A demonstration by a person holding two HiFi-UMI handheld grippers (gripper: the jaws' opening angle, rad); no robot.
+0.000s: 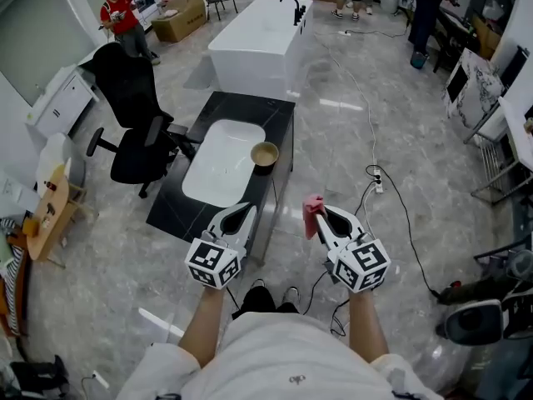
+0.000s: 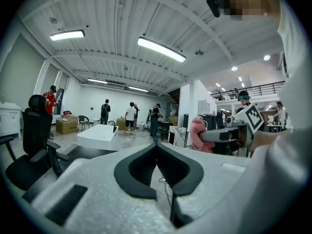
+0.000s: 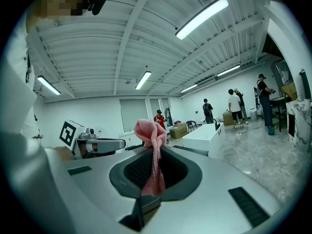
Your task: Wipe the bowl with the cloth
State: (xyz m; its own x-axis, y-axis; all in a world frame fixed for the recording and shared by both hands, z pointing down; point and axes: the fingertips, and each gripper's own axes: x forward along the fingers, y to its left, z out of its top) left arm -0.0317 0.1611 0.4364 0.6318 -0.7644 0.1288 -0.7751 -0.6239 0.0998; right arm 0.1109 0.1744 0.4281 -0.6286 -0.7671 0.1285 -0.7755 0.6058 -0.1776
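Head view frames show the bowl (image 1: 265,154) standing upright on a black counter (image 1: 279,123), just beside the right edge of a white basin (image 1: 221,161) set into that counter. The bowl is seen as round, with a tan rim and a darker brown inside; what it holds, if anything, cannot be made out. It is touched by neither gripper and lies well apart from both. The cloth (image 1: 313,213) is pink and knitted in an open mesh; it is clamped between the closed jaws of the right gripper (image 1: 323,215), a bunched end standing above the tips and a strip hanging down between the pads. The jaws of the left gripper (image 1: 248,207) are pressed together on nothing. Both grippers are held side by side, near each other, short of the counter.
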